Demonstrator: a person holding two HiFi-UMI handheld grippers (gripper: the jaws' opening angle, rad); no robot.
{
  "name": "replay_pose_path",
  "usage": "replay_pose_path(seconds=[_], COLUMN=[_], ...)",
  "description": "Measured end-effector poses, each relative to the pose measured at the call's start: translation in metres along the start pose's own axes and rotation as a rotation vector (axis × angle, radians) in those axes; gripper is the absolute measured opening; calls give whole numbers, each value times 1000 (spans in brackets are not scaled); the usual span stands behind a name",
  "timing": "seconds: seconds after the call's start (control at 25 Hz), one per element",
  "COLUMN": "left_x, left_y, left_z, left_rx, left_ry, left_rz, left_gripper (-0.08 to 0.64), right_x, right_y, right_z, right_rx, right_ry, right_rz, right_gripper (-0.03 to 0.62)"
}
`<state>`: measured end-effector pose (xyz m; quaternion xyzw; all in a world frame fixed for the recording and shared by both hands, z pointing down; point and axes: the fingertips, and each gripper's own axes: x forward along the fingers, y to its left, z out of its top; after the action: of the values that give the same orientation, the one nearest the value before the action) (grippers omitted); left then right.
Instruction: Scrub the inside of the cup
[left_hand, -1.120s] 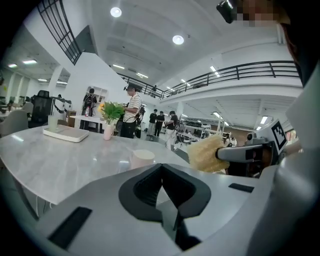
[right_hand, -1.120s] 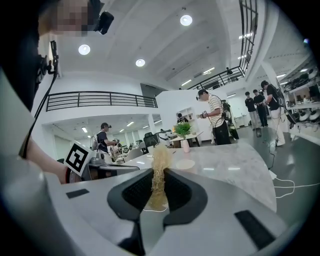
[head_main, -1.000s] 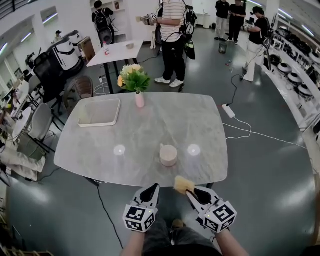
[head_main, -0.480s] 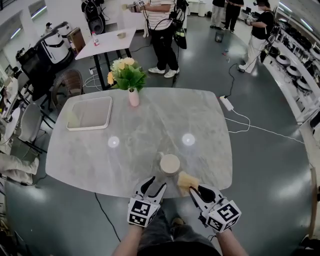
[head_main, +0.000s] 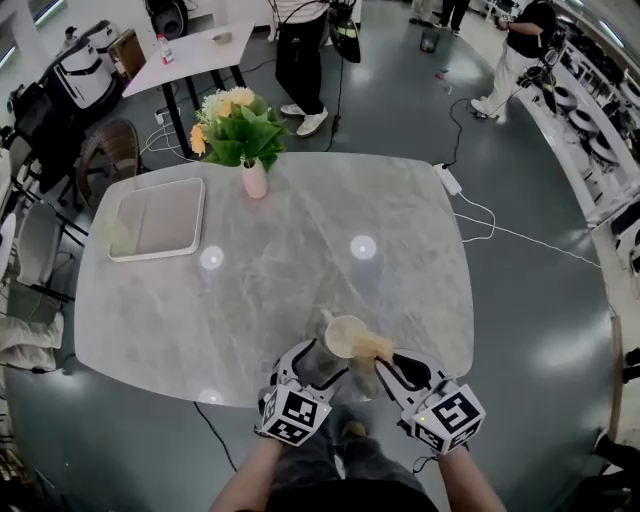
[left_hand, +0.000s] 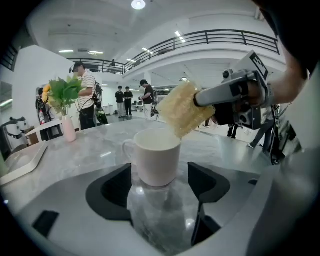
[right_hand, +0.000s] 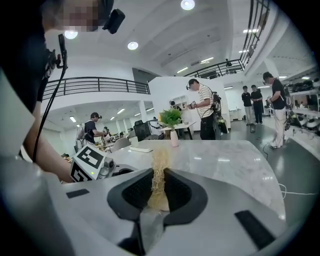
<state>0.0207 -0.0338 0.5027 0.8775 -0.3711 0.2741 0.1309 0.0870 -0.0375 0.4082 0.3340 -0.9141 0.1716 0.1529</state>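
— Standing near front edge of grey marble table (head_main: 250, 280): white ceramic mug (head_main: 343, 335), between jaws of left gripper (head_main: 318, 362), just opened wide, not touching.
— And right gripper (head_main: 385, 372)?
— Pinching yellow fibrous sponge (head_main: 372, 347) at mug's rim.

**An open white hall with a mezzanine, a grey floor and a marble table**

A pale, grey-veined marble table (head_main: 280, 260) with rounded corners stood on a glossy dark grey floor (head_main: 540, 330). Round ceiling lamps (left_hand: 138, 4) were mirrored as bright spots on its top. A white tray (head_main: 158, 218) lay near its far left corner, and a pink vase (head_main: 254, 180) of flowers stood near the tray. Beyond was a smaller white table (head_main: 200, 55), with chairs (head_main: 105, 155) to the left. A power strip (head_main: 446, 180) and its white cable (head_main: 510, 235) lay on the floor. The walls (left_hand: 30, 70) were white, and a mezzanine with a dark railing (left_hand: 220, 35) ran above. People (head_main: 300, 50) stood at the back.
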Motion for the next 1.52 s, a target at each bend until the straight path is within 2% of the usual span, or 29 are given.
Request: replay_pose_path(seconds=[0.12, 0.32, 0.52, 0.68, 0.88, 1.0, 1.12, 1.28, 1.36, 1.4, 1.52], left_x=[8, 3, 0, 16, 34, 41, 45, 54, 56, 57, 59], left_y=[2, 8, 43, 69, 76, 72, 65, 70, 70, 69, 66], left_z=[-1, 0, -14, 3, 5, 0, 4, -2, -1, 3, 12], left_rx=[26, 89, 188, 249, 286, 375, 456, 656, 724, 747, 822], left_ry=[7, 6, 76, 67, 77, 113, 109, 147, 148, 137, 106], left_rz=[-38, -109, -157, -197, -361, -455, -534, -550, -570, -580, -598], left_gripper=[355, 359, 357, 357, 357, 356, 354, 347, 347, 332, 200], right_x=[16, 38, 57, 64, 71, 77, 82, 89, 92, 93, 95], right_y=[1, 0, 0, -1, -1, -2, -3, -3, -3, -4, -4], right_z=[5, -1, -8, -12, -19, -24, -31, -42, -47, -50, -54], right_rx=[-66, -210, -317, -352, -347, -373, -402, -450, -476, -485, -484], right_ry=[70, 281, 457, 555, 633, 686, 741, 811, 841, 853, 863], right_rz=[11, 24, 70, 82, 99, 114, 123, 129, 132, 134, 149], right_gripper=[60, 60, 61, 61, 60, 60, 61, 60, 61, 60, 60])
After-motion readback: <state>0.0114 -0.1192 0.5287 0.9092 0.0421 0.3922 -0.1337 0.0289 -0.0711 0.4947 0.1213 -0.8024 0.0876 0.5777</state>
